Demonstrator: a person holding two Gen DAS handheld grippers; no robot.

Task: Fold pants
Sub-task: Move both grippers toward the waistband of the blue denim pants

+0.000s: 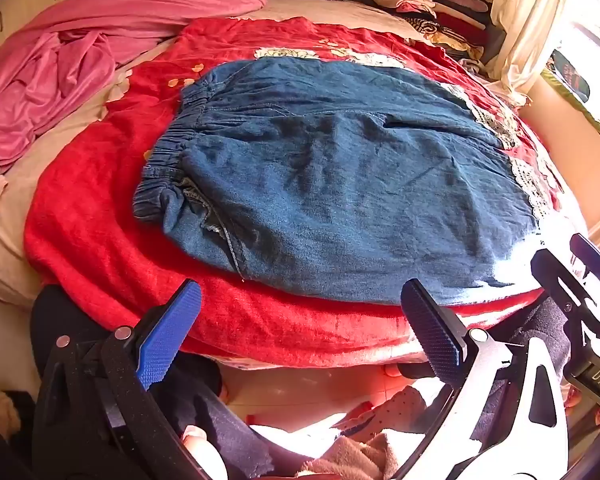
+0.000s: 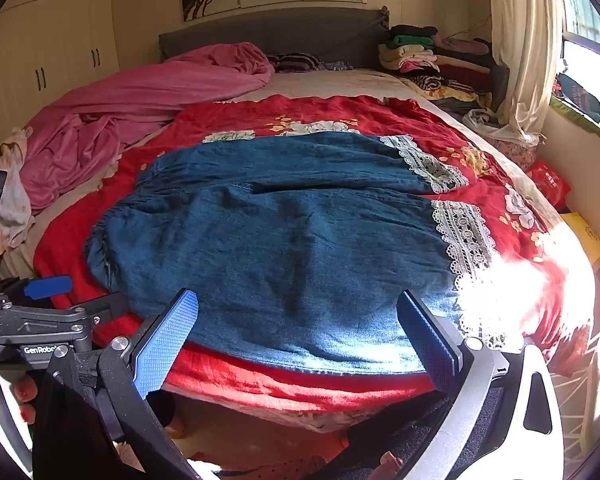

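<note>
Here the pants (image 2: 284, 240), blue denim with lace cuffs (image 2: 464, 240), lie spread flat on a red blanket (image 2: 284, 380) on the bed, waistband (image 1: 172, 160) to the left, legs running to the right. Both legs show side by side, the far one lying just beyond the near one with a seam line between them, so no fold appears to have been made; by this reading the task is at its start, with the lengthwise fold and the crosswise folds all left to do. The left tool (image 1: 300, 312) hangs at the near edge of the bed, jaws fully apart and nothing between them, its blue pads short of the denim. The right tool (image 2: 298, 320) is likewise wide open and empty, poised over the near hem of the pants. The near edge of the cloth runs close to the blanket's front edge, giving easy access from the person's side. The far leg and the cuffs lie free, with bare blanket beyond them, so room exists to lift and carry one half across. A pink quilt (image 2: 140, 96) is heaped at far left and stacked clothes (image 2: 420, 56) at far right, both well apart from the pants. Strong sunlight washes out the near right cuff, hiding its detail.
</note>
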